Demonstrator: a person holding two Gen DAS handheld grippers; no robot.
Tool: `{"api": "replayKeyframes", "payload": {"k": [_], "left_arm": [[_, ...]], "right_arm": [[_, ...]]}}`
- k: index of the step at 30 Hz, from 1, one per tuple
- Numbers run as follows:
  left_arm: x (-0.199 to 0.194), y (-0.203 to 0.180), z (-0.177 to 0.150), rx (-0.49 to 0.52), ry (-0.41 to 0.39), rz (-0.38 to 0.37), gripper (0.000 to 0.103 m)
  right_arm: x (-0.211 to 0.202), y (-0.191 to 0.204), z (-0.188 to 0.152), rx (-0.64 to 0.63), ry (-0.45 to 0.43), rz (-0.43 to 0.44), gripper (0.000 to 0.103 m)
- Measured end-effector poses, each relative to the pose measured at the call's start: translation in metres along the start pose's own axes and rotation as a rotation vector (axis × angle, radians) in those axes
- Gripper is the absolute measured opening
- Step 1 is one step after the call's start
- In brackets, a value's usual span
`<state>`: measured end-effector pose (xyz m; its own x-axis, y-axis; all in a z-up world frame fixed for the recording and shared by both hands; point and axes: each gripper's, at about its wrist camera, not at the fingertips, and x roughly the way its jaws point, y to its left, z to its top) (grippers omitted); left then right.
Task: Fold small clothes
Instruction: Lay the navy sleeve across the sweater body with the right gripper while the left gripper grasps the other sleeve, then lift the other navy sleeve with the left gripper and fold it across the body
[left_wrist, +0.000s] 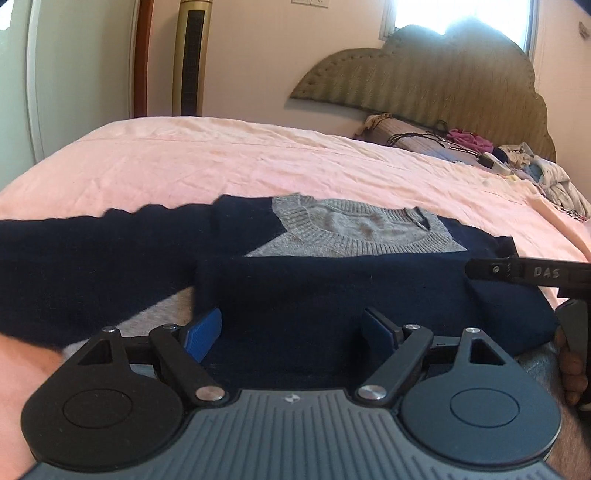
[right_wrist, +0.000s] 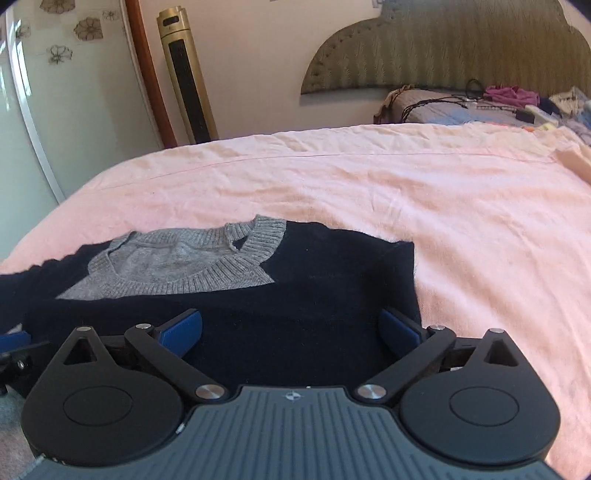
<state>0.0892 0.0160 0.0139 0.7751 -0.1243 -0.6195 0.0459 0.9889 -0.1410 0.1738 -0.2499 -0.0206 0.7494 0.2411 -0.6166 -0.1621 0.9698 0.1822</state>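
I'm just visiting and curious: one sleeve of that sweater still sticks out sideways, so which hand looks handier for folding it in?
Probably the left. The left gripper hangs open beside the loose sleeve, while the right gripper, also open, sits at the sweater's opposite, already tucked edge.

Sweater (right_wrist: 229, 306): navy, grey ribbed collar (right_wrist: 192, 258). Bedsheet (right_wrist: 406, 192): pale pink. Headboard (left_wrist: 443, 81): olive, ribbed. Gripper pads (left_wrist: 205, 334): blue.
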Motion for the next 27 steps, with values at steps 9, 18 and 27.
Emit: {"api": "replayKeyframes", "payload": {"k": [9, 18, 27], "left_arm": [[-0.083, 0.193, -0.011, -0.64, -0.262, 0.267, 0.087], [-0.073, 0.344, -0.022, -1.185, -0.323, 0.077, 0.082], [-0.051, 0.354, -0.001, -1.035, -0.258, 0.294, 0.01]], "right_arm": [[0.001, 0.013, 0.001, -0.063, 0.01, -0.041, 0.103], [0.001, 0.014, 0.0, -0.056, 0.002, -0.044, 0.103], [0.001, 0.013, 0.001, -0.053, 0.001, -0.042, 0.103]]}}
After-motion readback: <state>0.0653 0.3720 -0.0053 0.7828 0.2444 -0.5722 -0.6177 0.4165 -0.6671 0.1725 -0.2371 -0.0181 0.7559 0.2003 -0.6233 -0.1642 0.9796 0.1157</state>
